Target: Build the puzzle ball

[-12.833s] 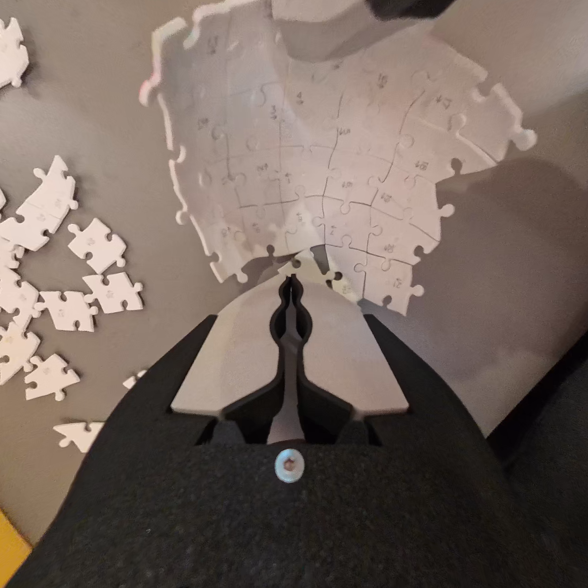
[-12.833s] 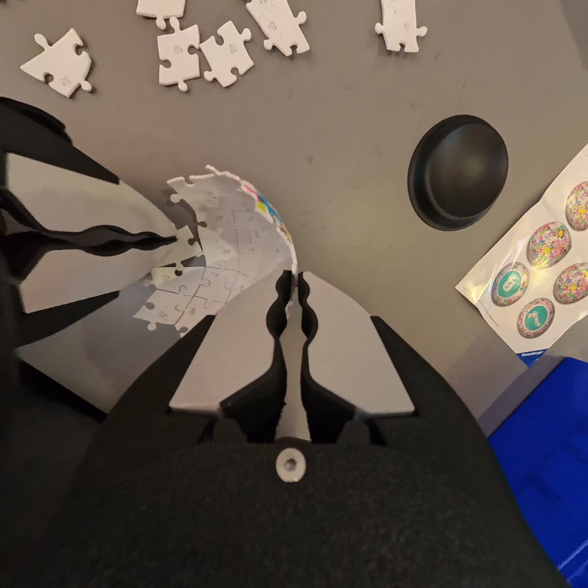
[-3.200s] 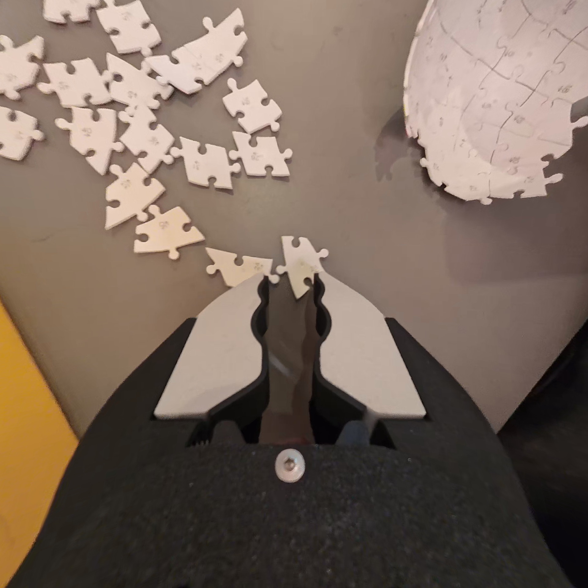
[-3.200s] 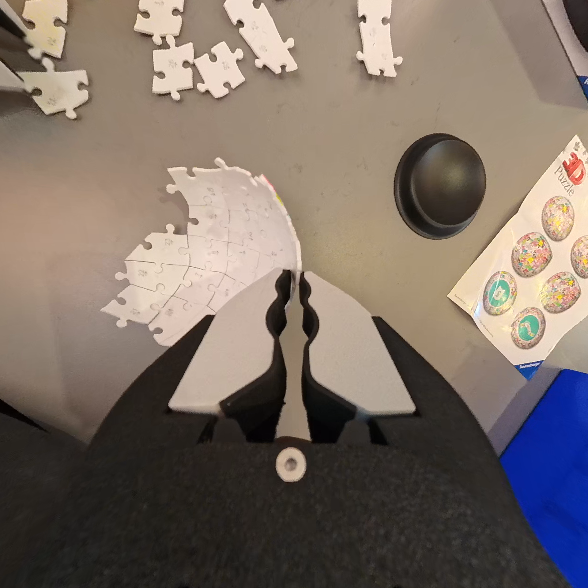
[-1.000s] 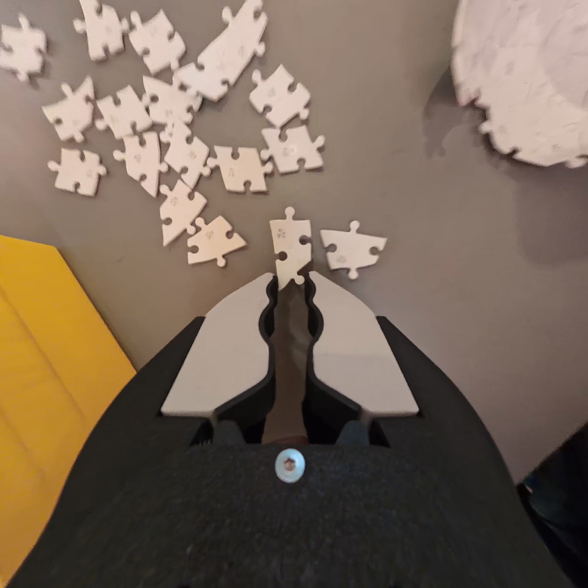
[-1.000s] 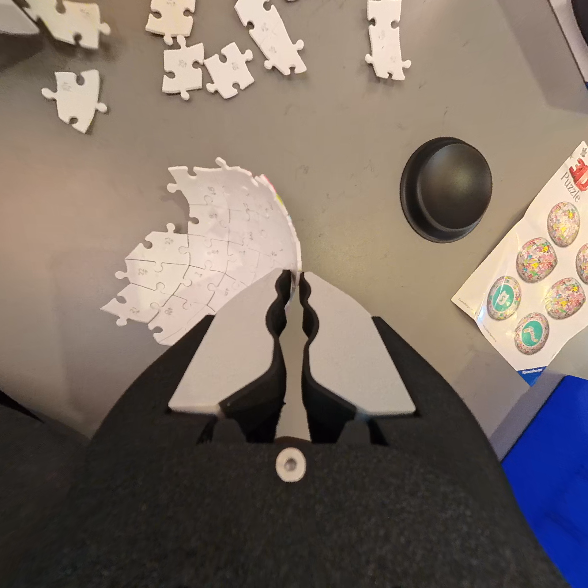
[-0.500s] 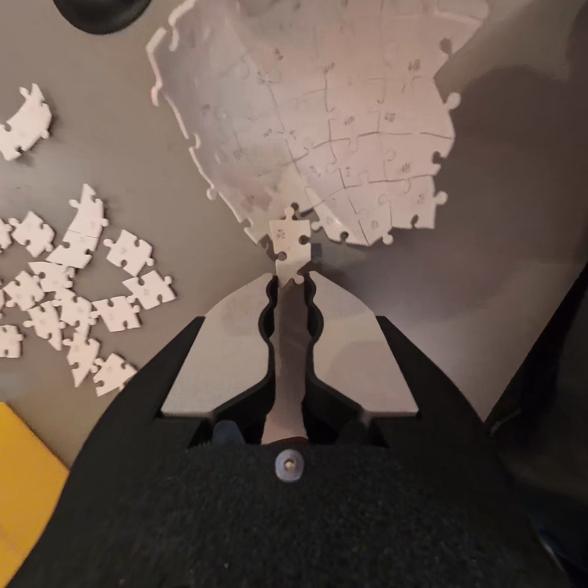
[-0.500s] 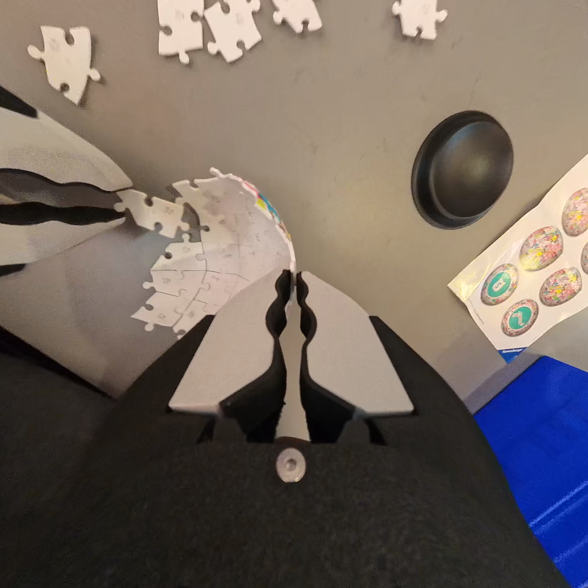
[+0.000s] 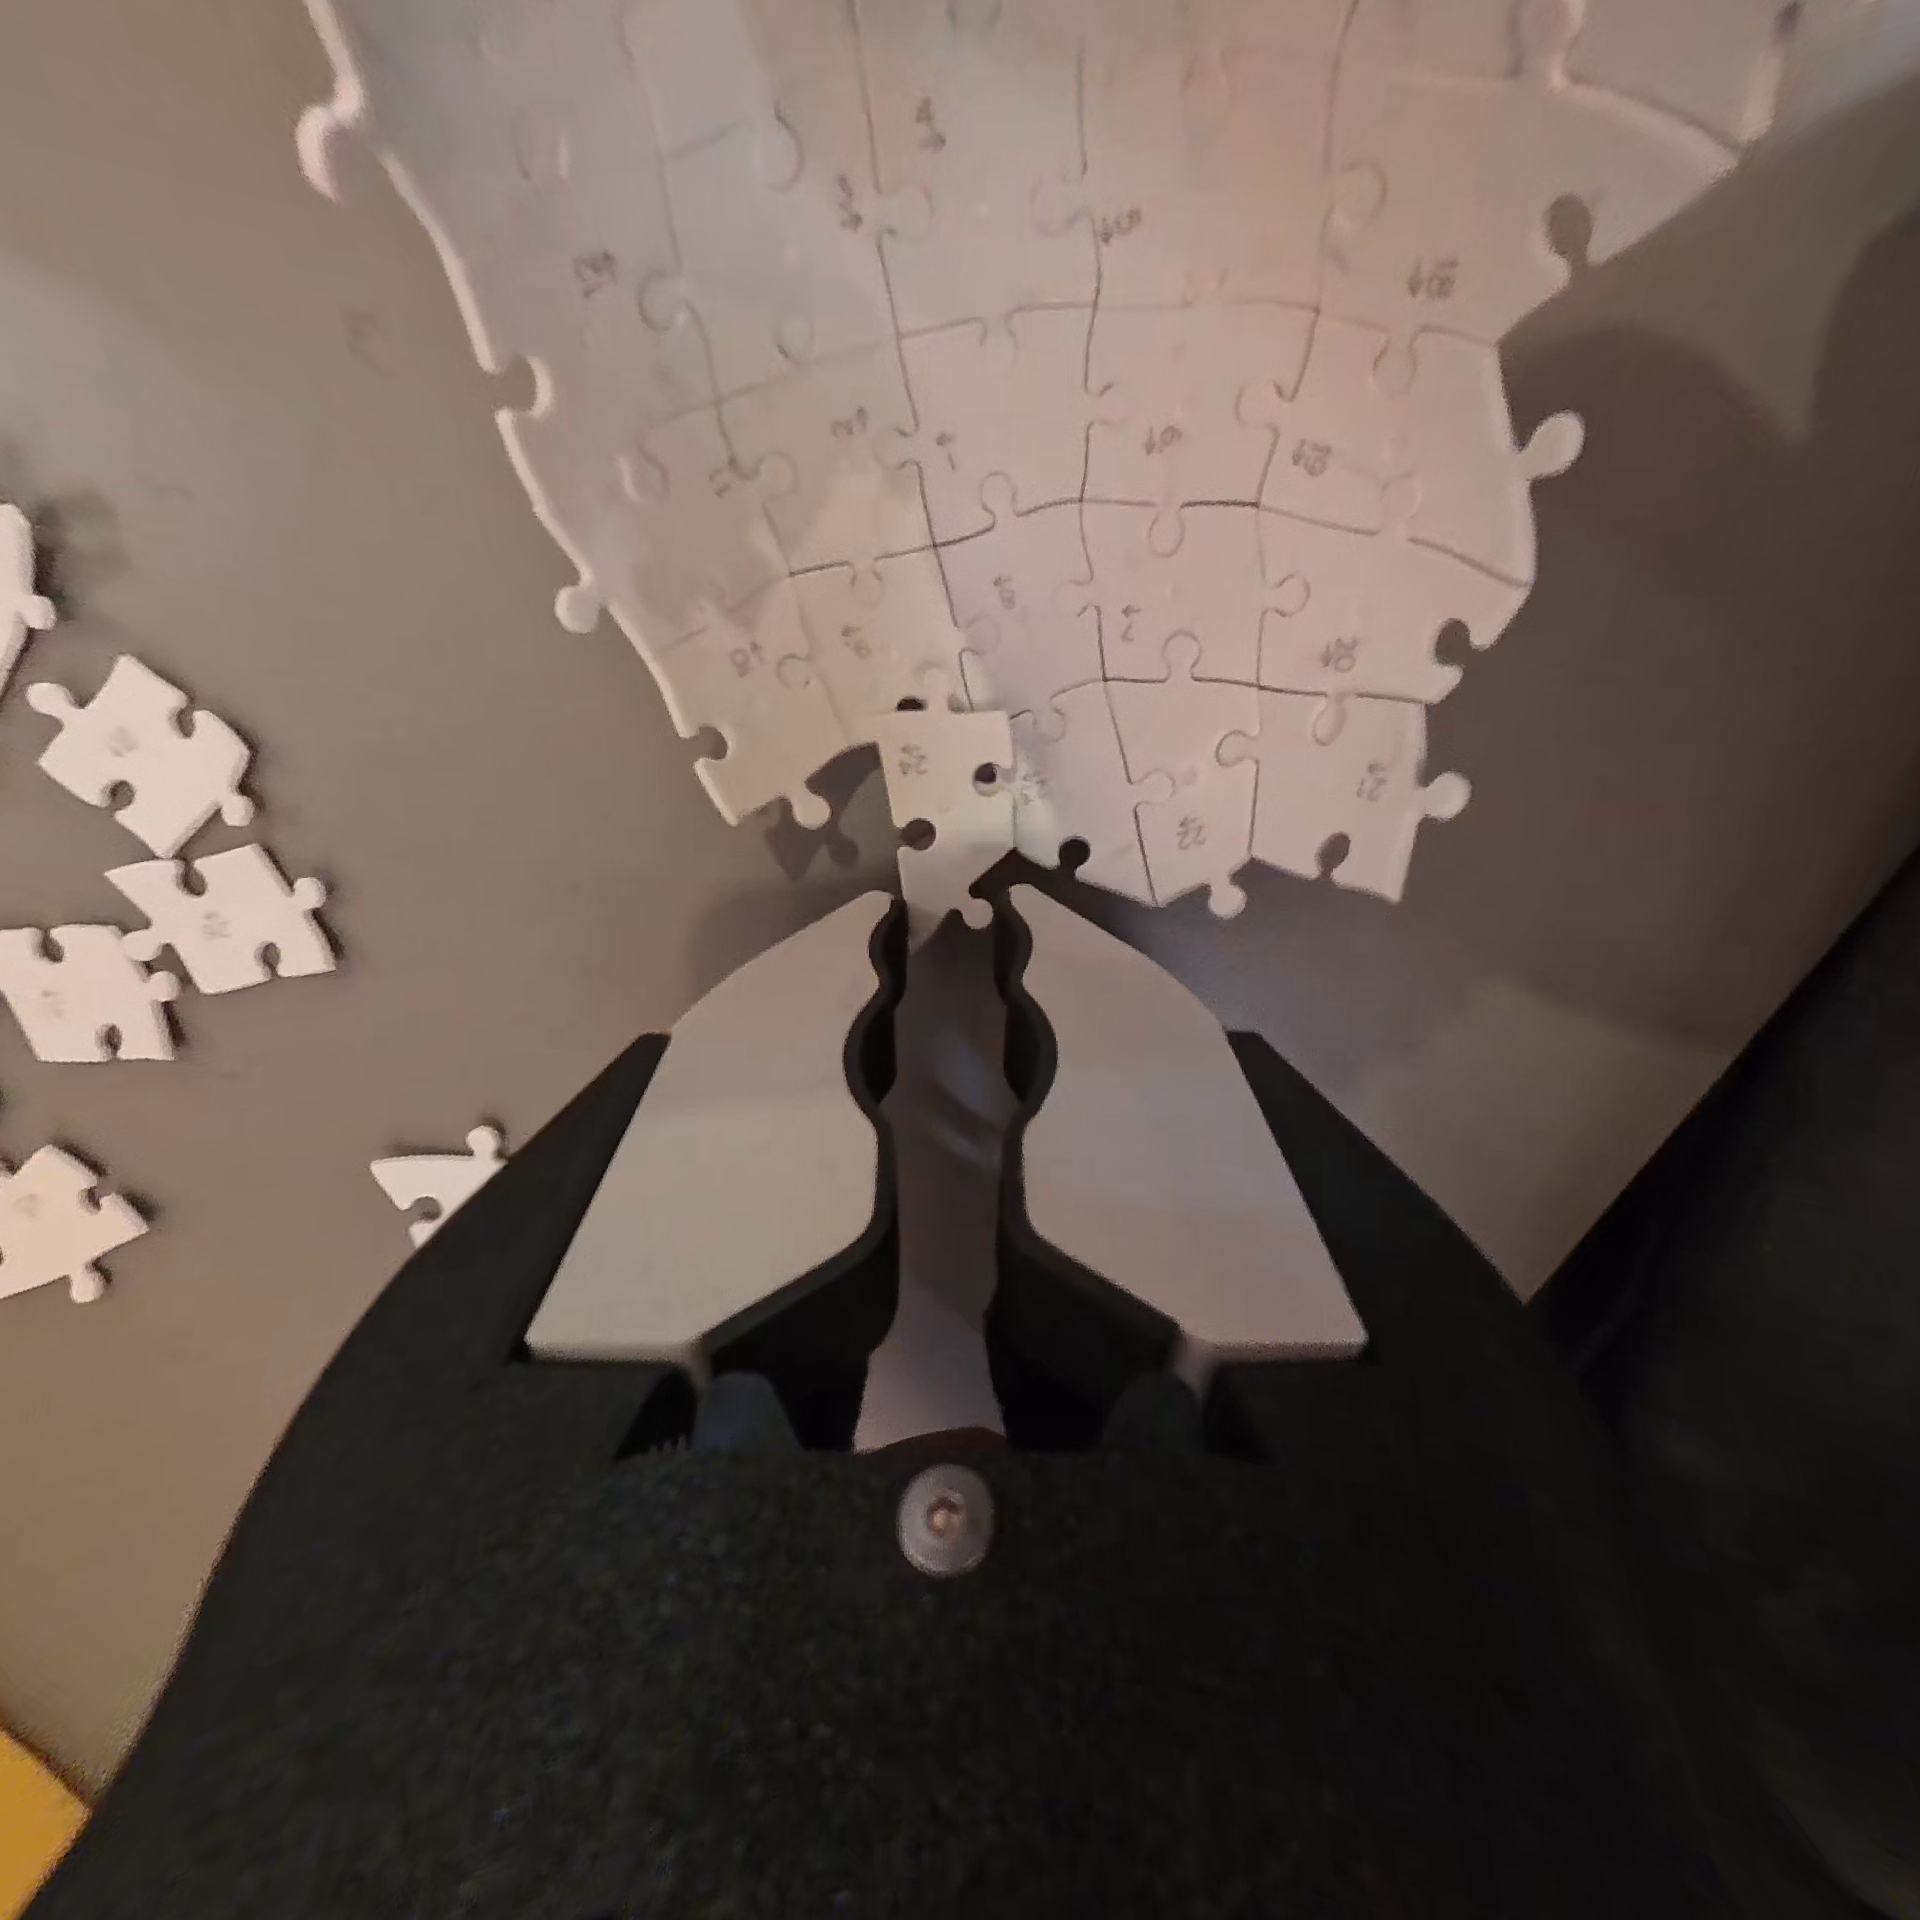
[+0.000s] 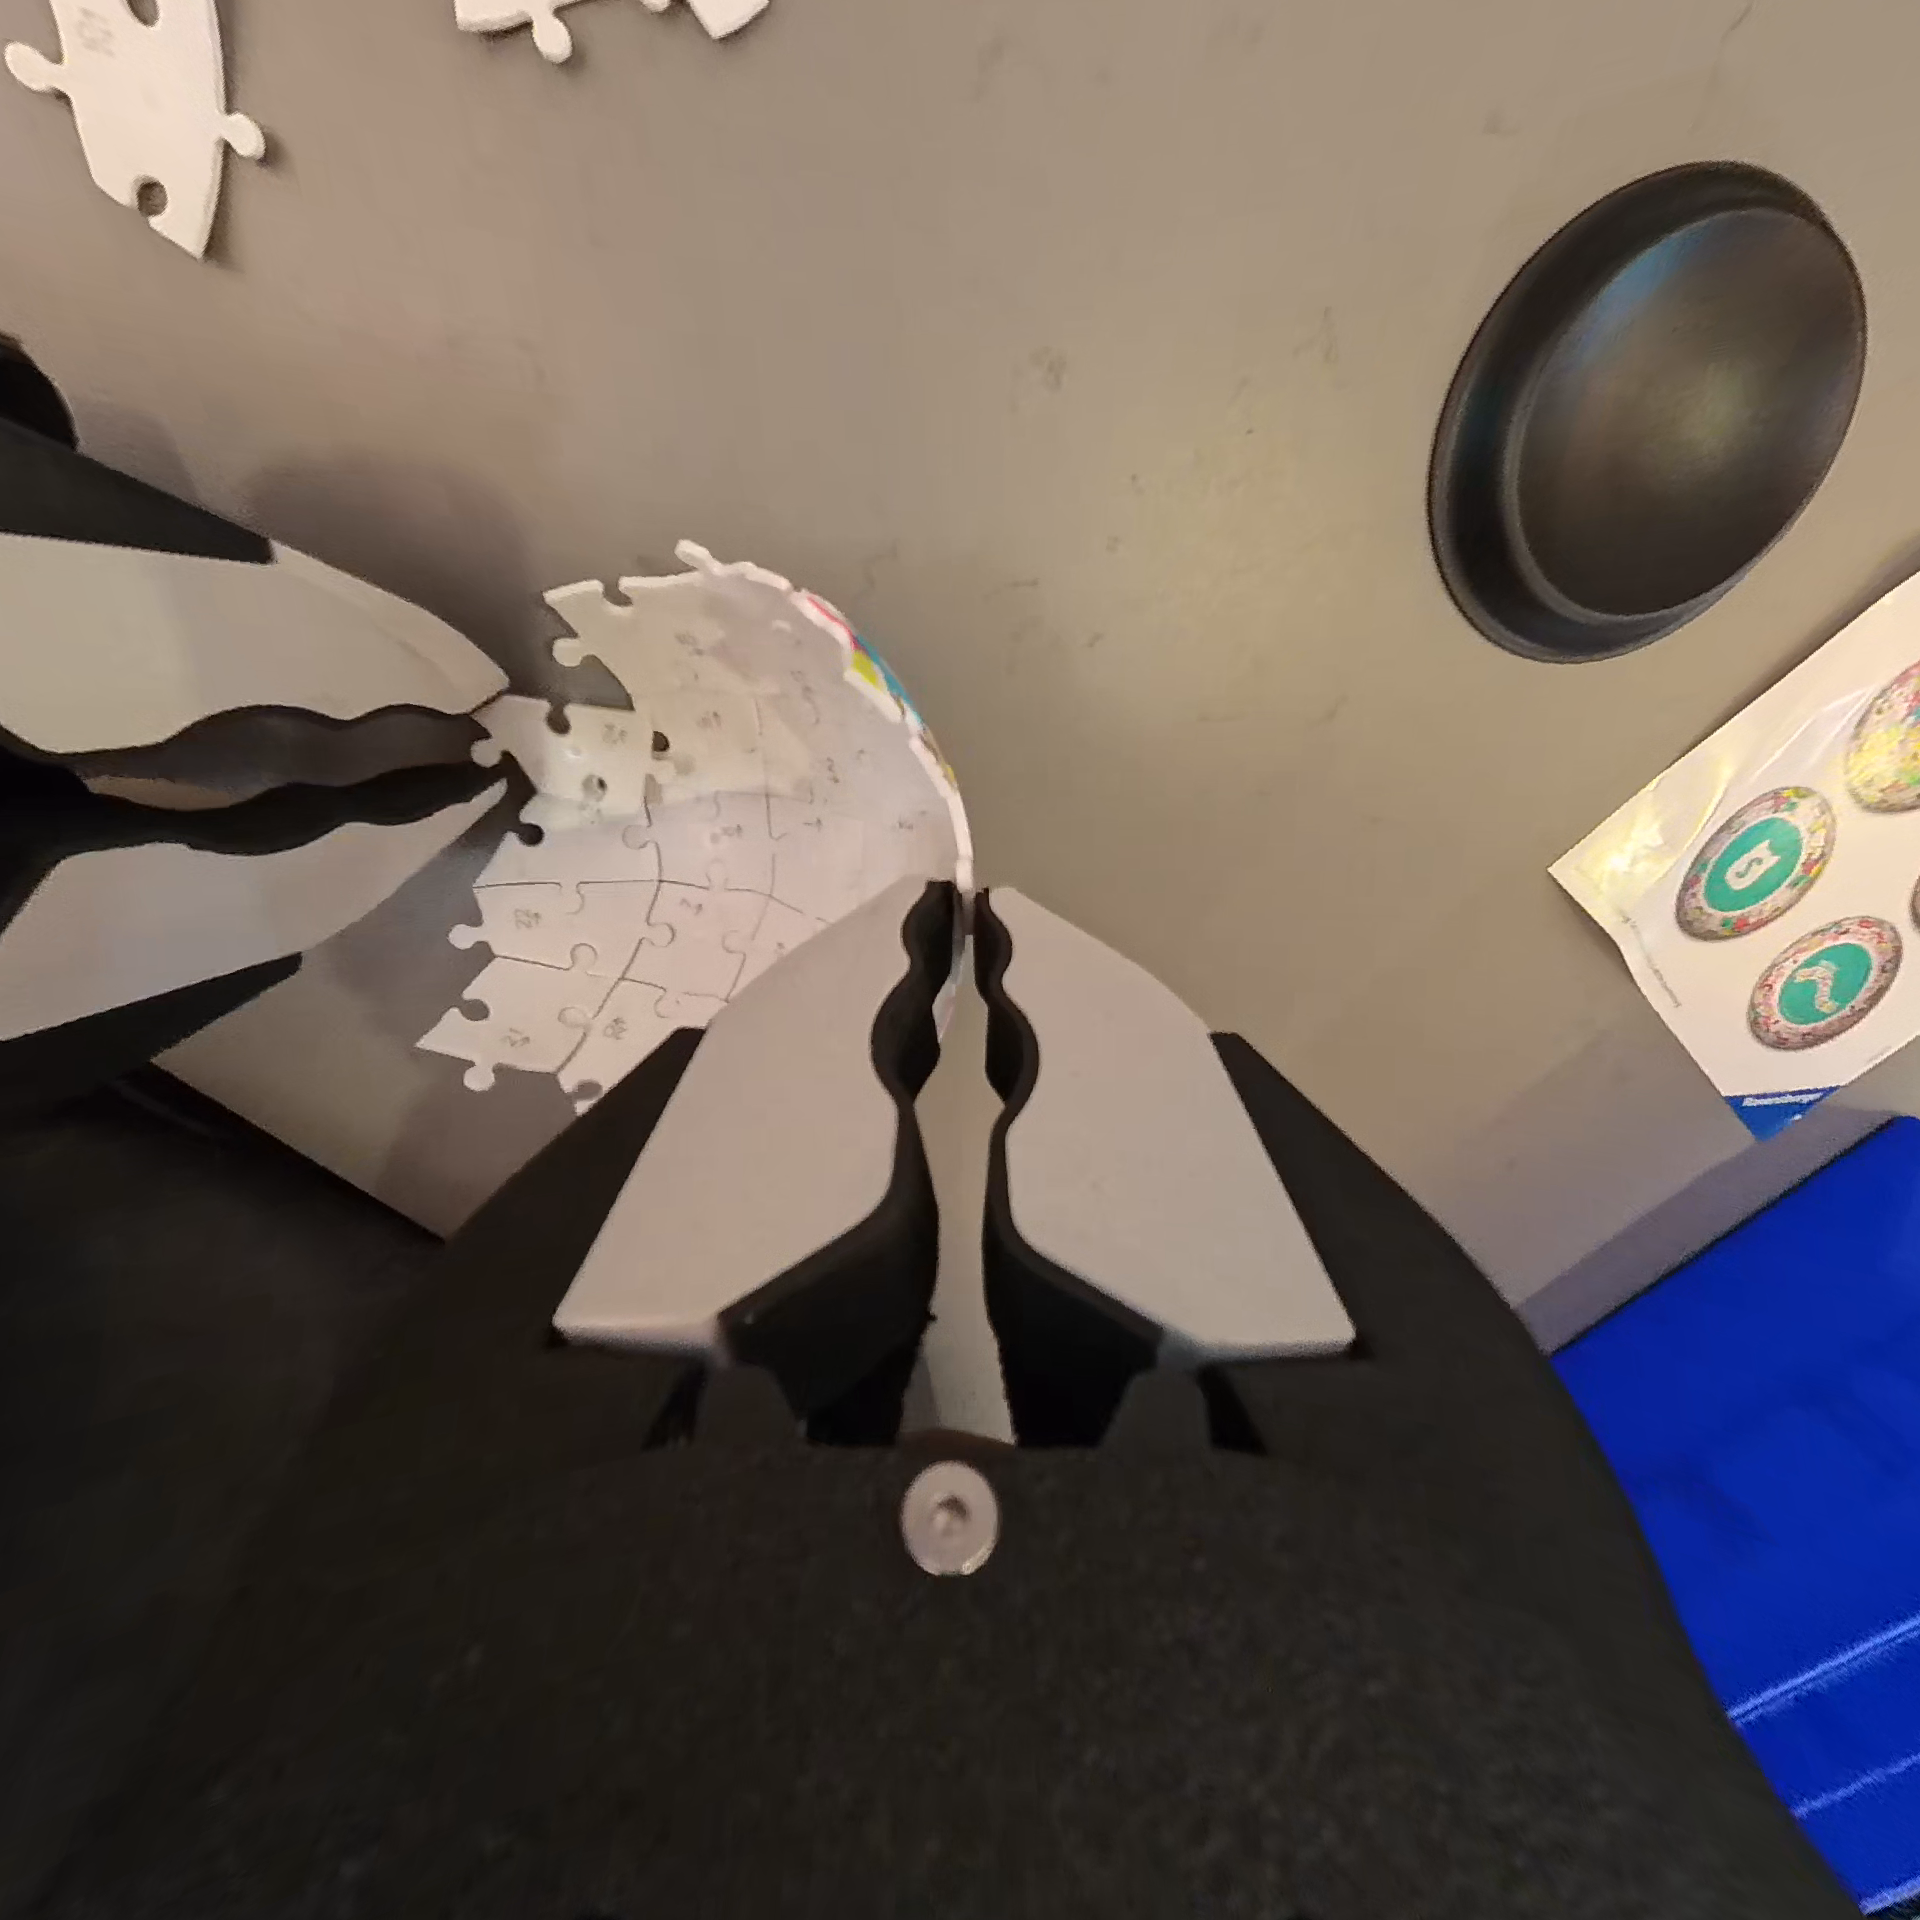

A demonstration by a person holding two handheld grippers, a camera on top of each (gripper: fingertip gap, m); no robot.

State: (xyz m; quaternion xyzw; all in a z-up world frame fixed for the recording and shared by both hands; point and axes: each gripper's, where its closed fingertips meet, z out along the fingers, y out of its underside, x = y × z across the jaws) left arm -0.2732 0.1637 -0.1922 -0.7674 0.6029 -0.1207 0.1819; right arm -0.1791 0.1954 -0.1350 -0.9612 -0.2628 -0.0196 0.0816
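Pinching a piece (image 9: 948, 800) against the shell's (image 9: 1091, 416) near edge, the left gripper (image 9: 948, 906); right gripper (image 10: 964, 896) clamps its rim.

Shell (image 10: 727, 831) on table (image 10: 1143, 520), centre; stand (image 10: 1652, 405) to its right, leaflet (image 10: 1787, 873) beyond, box (image 10: 1787, 1403) nearest. Loose pieces (image 9: 177, 831) left of shell; one piece (image 9: 948, 795) at its near edge

The right hand-held gripper (image 10: 964, 902) pinches the rim of the half-built puzzle ball (image 10: 727, 831). The left hand-held gripper (image 10: 488, 743) holds a white piece (image 10: 582, 764) against the ball's edge. A black round stand (image 10: 1652, 405) sits on the grey surface (image 10: 1143, 416).
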